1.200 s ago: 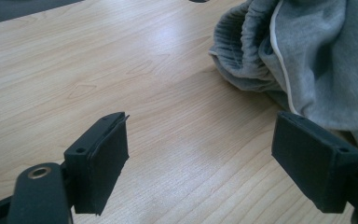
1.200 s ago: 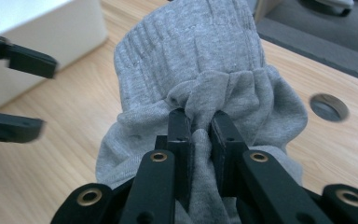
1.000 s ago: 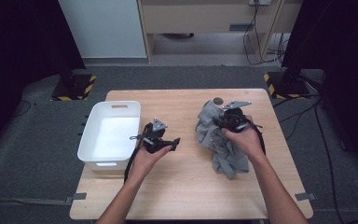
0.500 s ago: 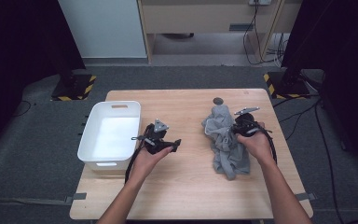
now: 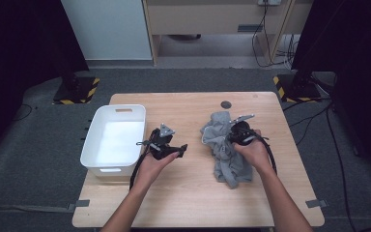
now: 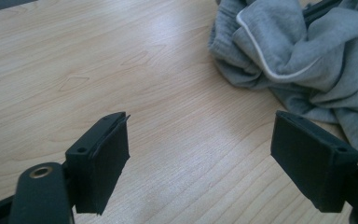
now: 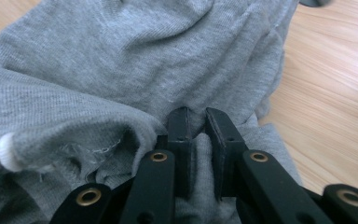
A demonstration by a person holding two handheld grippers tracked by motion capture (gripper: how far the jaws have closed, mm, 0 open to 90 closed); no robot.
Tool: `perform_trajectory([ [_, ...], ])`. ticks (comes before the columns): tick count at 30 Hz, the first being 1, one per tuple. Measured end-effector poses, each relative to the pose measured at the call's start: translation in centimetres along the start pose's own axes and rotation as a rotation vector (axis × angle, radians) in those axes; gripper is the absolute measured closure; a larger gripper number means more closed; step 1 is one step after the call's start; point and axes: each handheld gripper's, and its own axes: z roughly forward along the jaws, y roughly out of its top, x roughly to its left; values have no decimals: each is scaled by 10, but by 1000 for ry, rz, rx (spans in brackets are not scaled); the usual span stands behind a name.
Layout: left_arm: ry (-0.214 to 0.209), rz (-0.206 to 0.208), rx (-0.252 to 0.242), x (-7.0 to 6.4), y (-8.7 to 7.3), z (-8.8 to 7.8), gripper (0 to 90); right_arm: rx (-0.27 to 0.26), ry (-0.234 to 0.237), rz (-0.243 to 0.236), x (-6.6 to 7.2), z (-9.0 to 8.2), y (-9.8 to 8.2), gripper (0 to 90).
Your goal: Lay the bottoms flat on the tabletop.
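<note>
Nearest, toward the tabletop's [image 5: 183, 203] front edge, two forearms reaching in. Left gripper [image 5: 166, 145] held over bare wood near the middle, fingers [image 6: 105, 161] spread wide, nothing between them. Right gripper [image 5: 239, 133] pressed down into the grey garment [image 5: 224, 154], crumpled in a heap on the right half, between the middle and the right edge. Its fingers [image 7: 182, 135] had just been closing, down to a narrow gap pinching a fold of the cloth. Step in hand, judging by this: securing a grip on the garment. Next move probably a lift, calling for a firm pinch and clearance for trailing fabric. Farther left, by the left edge, a white bin [image 5: 89, 150], likely the destination.
</note>
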Motion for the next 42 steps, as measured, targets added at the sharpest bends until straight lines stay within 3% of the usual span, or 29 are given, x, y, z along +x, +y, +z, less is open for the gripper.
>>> perform_trajectory([
  [6, 5, -11, 1, 3, -1, 0, 186, -17, 41, -8, 23, 11, 9, 799],
  [9, 9, -11, 2, 5, -2, -1, 186, -24, 41, -16, 27, 11, 14, 728],
  [15, 13, -19, -9, 6, -1, -2, 189, -77, 1, -27, 26, -13, 33, 575],
  [21, 14, -13, -2, 5, -1, -2, 188, -118, 23, -51, 43, -26, 51, 518],
  [24, 14, -13, 0, 5, -2, -1, 188, -126, 45, -83, 58, -24, 58, 525],
  [27, 14, -18, -2, 6, -2, -2, 188, -123, 64, -126, 73, -18, 65, 622],
  [30, 14, -17, -2, 7, -3, -3, 188, -113, 46, -152, 82, -10, 70, 605],
  [36, 13, -20, -9, 7, -3, -3, 188, -62, -8, -163, 84, 11, 70, 561],
  [39, 10, -14, 0, 6, -3, -2, 188, -24, -42, -188, 84, 18, 67, 624],
  [42, 8, -12, 3, 6, -3, -2, 188, -12, -35, -173, 82, 21, 66, 737],
])
